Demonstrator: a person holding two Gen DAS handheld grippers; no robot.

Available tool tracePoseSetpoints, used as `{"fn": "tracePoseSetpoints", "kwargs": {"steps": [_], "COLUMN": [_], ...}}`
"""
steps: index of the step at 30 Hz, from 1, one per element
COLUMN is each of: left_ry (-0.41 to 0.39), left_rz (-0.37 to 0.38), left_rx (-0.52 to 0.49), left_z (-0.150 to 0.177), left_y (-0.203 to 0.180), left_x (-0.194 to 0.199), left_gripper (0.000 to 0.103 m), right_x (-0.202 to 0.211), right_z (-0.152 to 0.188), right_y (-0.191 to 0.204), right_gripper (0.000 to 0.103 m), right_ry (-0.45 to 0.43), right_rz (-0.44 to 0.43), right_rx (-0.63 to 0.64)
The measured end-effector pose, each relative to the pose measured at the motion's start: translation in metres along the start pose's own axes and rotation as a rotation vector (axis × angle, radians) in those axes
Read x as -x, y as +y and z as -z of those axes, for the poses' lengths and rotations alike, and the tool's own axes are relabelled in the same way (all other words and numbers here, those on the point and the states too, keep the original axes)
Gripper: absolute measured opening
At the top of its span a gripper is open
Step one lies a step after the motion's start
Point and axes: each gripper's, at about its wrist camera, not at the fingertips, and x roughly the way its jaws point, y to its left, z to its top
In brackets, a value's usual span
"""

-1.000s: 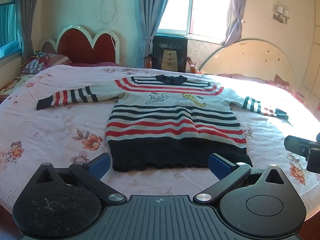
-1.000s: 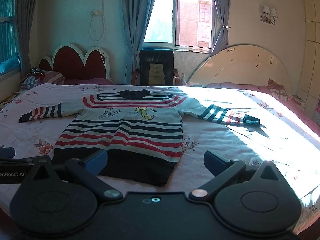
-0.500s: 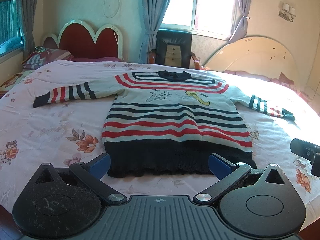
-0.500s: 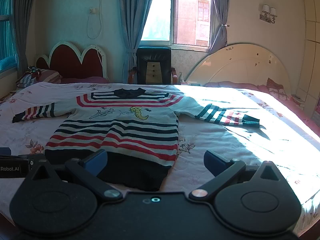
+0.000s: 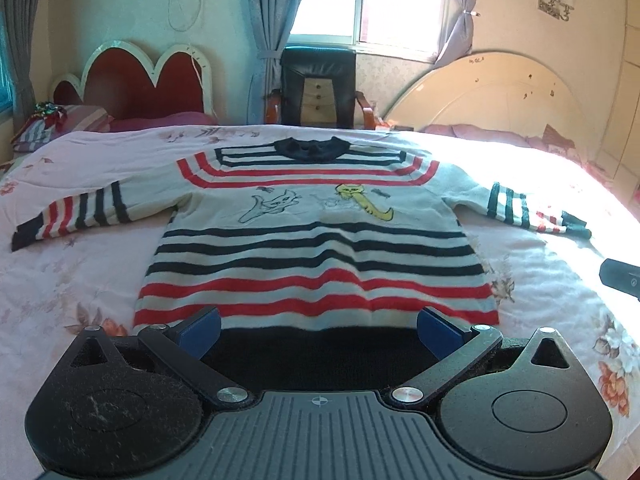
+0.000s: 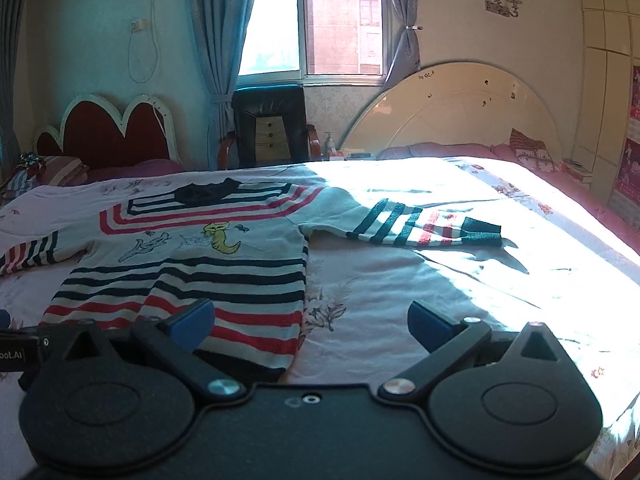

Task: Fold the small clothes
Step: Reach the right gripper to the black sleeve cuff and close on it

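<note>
A small striped sweater (image 5: 316, 248) lies flat and face up on the bed, sleeves spread to both sides, with a dark collar at the far end and a dark hem nearest me. My left gripper (image 5: 318, 330) is open, hovering over the middle of the dark hem. My right gripper (image 6: 310, 322) is open too, above the sweater's (image 6: 188, 264) lower right corner and the bedsheet beside it. The right sleeve (image 6: 424, 226) stretches into the sunlit patch. The left sleeve (image 5: 72, 214) lies toward the left edge.
The bed (image 5: 60, 280) has a pink floral sheet. Beyond it stand a red headboard (image 5: 132, 80), a black chair (image 5: 318, 84) under the window, and a cream curved headboard (image 5: 504, 92). Pillows (image 5: 60, 122) lie far left. The other gripper's tip (image 5: 620, 278) shows at right.
Both grippers have moved forward and lower toward the sweater; its hem now lies between the left fingers and its lower right corner under the right ones. The sweater has not moved.
</note>
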Motion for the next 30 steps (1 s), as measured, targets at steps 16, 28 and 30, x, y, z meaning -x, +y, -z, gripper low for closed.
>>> {"fn": "tracePoseSetpoints", "kwargs": {"steps": [16,28,30], "left_ry": [0.027,0.053,0.059], "left_rz": [0.007,0.027,0.026], "left_rx": [0.031,0.126,0.12], "left_z": [-0.089,-0.106,-0.106], "left_y": [-0.04,-0.038,-0.037], "left_x": [-0.159,-0.217,-0.221], "left_gripper": [0.103,0.103,0.103], "right_x": [-0.174,-0.284,-0.287], "right_z": [-0.055,-0.027,-0.028], "right_y": [-0.154,-0.249,-0.255], "right_gripper": [0.063,0.045,0.045], "right_ry": [0.015,0.092,0.074], "right_rz": [0.166,0.135,0.133], "right_rx": [-0.274,-0.667,-0.702]}}
